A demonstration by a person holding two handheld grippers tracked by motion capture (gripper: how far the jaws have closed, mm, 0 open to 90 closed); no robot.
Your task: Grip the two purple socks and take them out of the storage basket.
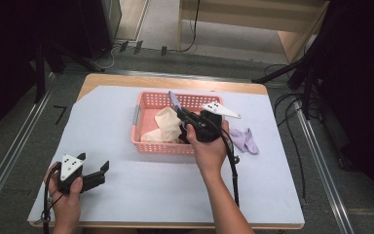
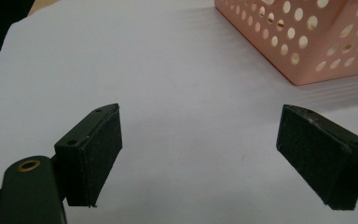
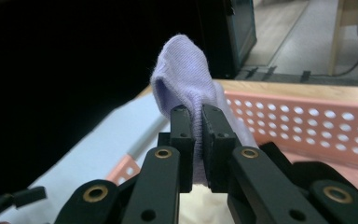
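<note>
A pink perforated basket stands at the middle of the table with cream socks lying in it. Over the basket my right gripper is shut on a purple sock. In the right gripper view the purple sock is pinched between the two fingertips and rises above them, with the basket rim behind. A second purple sock lies on the table to the right of the basket. Near the front left corner my left gripper is open with nothing between its pads.
A pale sheet covers the wooden table. The basket's corner shows ahead and to the right in the left gripper view. Cables and dark stands lie on the floor beyond the table's right and far edges.
</note>
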